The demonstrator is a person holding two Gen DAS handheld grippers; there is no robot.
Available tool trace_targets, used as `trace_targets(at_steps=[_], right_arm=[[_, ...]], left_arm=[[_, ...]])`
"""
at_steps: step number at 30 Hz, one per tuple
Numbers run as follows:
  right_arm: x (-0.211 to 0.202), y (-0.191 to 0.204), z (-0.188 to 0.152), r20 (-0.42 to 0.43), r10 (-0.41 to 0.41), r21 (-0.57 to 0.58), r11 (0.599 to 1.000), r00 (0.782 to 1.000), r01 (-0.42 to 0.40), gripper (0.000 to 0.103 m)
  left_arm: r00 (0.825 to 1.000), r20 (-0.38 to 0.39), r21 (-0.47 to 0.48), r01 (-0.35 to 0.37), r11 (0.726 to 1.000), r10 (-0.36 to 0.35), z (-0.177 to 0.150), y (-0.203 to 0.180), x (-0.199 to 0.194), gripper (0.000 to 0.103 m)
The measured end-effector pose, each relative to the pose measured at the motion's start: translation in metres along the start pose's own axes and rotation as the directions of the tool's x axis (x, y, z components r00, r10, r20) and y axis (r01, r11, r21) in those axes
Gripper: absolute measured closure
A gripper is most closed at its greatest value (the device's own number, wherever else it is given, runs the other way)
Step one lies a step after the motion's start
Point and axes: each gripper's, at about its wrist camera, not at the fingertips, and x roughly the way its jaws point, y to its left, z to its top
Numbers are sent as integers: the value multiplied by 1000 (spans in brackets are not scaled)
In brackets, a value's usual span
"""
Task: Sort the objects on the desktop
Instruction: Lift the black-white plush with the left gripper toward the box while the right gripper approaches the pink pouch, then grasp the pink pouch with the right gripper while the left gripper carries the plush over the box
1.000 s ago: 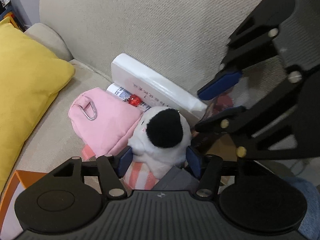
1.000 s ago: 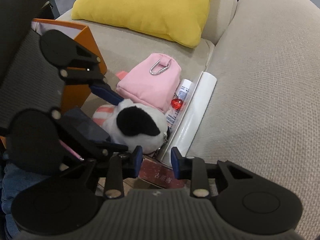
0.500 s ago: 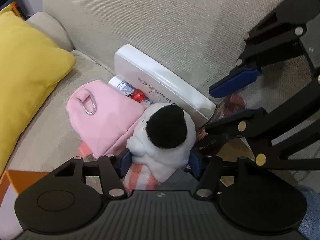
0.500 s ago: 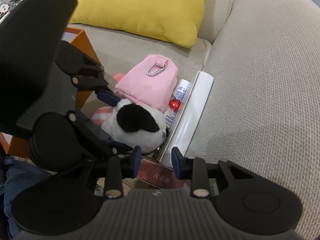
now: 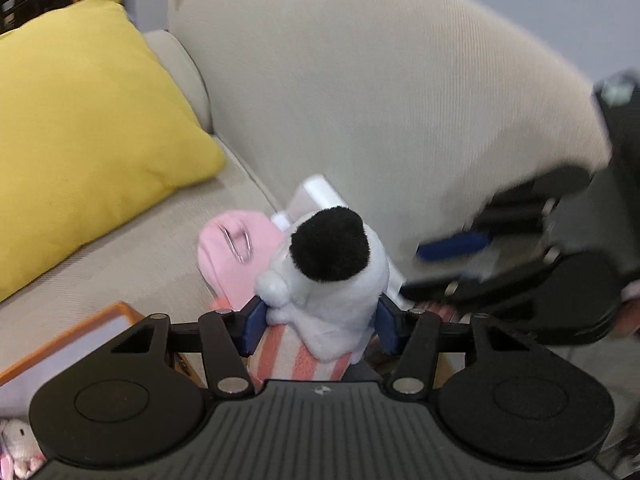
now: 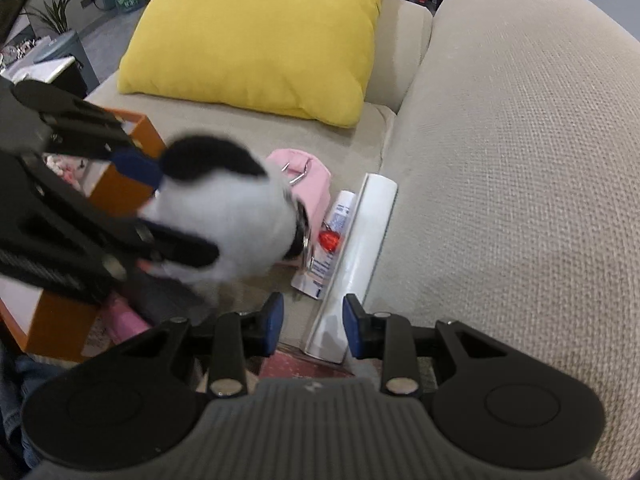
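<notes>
The white plush toy with a black patch is clamped between the jaws of the left gripper. The orange-walled box lies to its near left. The jaws of the right gripper are parted and empty, just above the white plastic-wrapped roll.

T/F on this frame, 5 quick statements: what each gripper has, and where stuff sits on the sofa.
1. The left gripper is shut on the plush toy. True.
2. The right gripper holds the white roll. False: its jaws are open and empty; the roll lies on the seat beyond them.
3. The yellow pillow lies on the sofa. True.
4. The tube lies on top of the yellow pillow. False: it lies on the seat beside the white roll.
5. The pink pouch has a metal clip on it. True.
</notes>
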Motion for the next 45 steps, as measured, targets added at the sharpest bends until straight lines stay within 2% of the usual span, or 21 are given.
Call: trace_targets(at_steps=[8, 16, 20, 26, 29, 38, 39, 43, 44, 45], right_arm=[[3, 10, 9, -4, 50, 38, 998, 999, -50, 70], [21, 40, 44, -8, 65, -3, 998, 998, -65, 67], [37, 46, 59, -23, 58, -6, 998, 998, -58, 66], [69, 50, 75, -72, 90, 34, 996, 993, -87, 65], [84, 57, 82, -82, 91, 37, 995, 992, -89, 55], [126, 72, 102, -125, -20, 9, 1000, 992, 22, 52], [128, 76, 103, -131, -39, -8, 999, 991, 38, 49], [142, 86, 101, -152, -137, -74, 989, 979, 127, 48], [145, 87, 100, -153, -152, -84, 986, 976, 141, 50], [146, 89, 99, -151, -169, -92, 983, 974, 156, 57]], left_arm=[[990, 142, -85, 34, 996, -21, 15, 20, -75, 39], [974, 222, -171, 2, 985, 37, 2, 52, -135, 39], [968, 235, -214, -37, 976, 88, -15, 71, -155, 39], [970, 196, -304, -81, 949, 146, -44, 102, -162, 39], [974, 175, -345, -75, 936, 142, -54, 114, -156, 39], [988, 125, -477, -22, 879, 93, -81, 147, -124, 38], [988, 127, -485, -13, 875, 85, -91, 144, -135, 38], [987, 142, -501, 12, 865, 68, -97, 141, -152, 38], [987, 146, -506, 18, 862, 65, -97, 142, -152, 38], [987, 148, -510, 21, 860, 64, -96, 141, -155, 38]])
